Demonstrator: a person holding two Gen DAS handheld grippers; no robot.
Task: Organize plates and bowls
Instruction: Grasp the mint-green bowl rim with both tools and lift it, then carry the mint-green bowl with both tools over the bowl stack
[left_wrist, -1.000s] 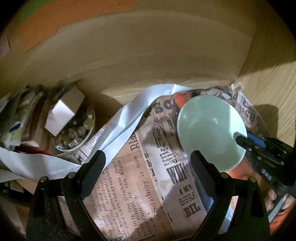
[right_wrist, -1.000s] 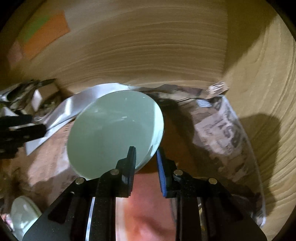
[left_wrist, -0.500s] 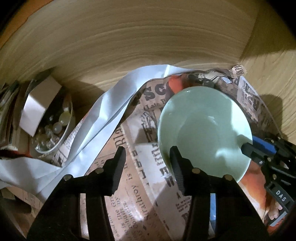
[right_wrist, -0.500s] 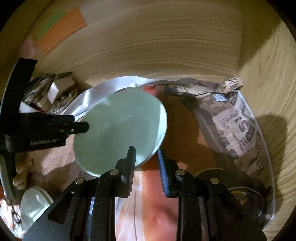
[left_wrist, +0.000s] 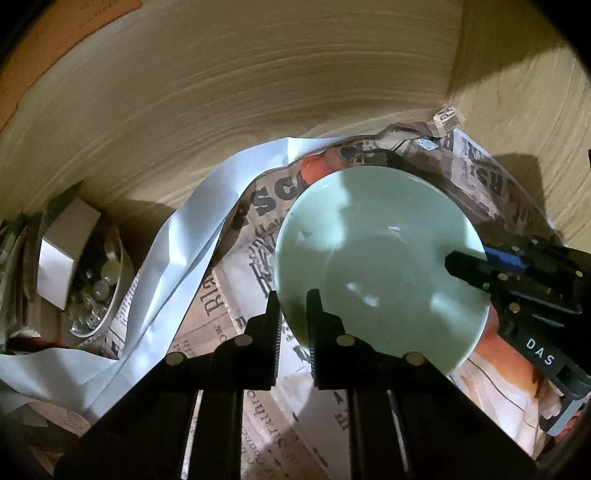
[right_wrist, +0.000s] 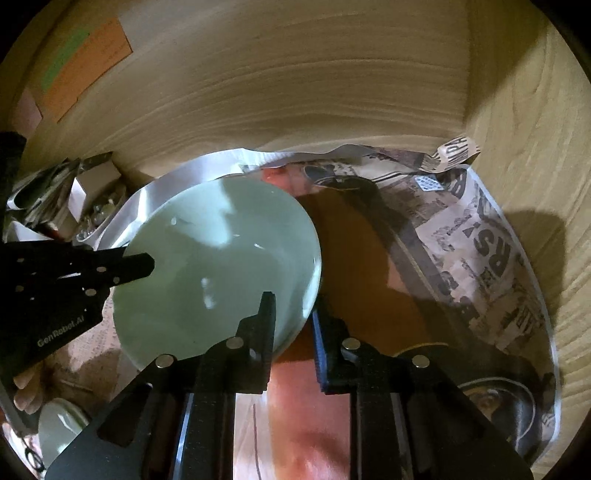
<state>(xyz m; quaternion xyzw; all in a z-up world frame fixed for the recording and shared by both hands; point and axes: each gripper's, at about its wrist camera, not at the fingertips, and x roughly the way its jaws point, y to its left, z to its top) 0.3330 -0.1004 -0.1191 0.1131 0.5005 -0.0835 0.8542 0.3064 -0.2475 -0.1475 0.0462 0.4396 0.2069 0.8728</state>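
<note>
Newspaper (left_wrist: 258, 424) lines the floor of a wooden cabinet (left_wrist: 258, 110), and above it a pale green bowl (left_wrist: 380, 273) is held tilted, its hollow turned toward the left wrist camera. The left gripper (left_wrist: 293, 325) has its fingers drawn close together over the bowl's near left rim, one finger inside and one outside, while the right gripper (right_wrist: 293, 325) pinches the opposite rim the same way, its inner finger against the bowl's inside wall. A white paper strip (left_wrist: 177, 280) curls across the newspaper to the left, beside a glass dish (left_wrist: 99, 291) of small round things with a white box (left_wrist: 62, 254) leaning in it.
</note>
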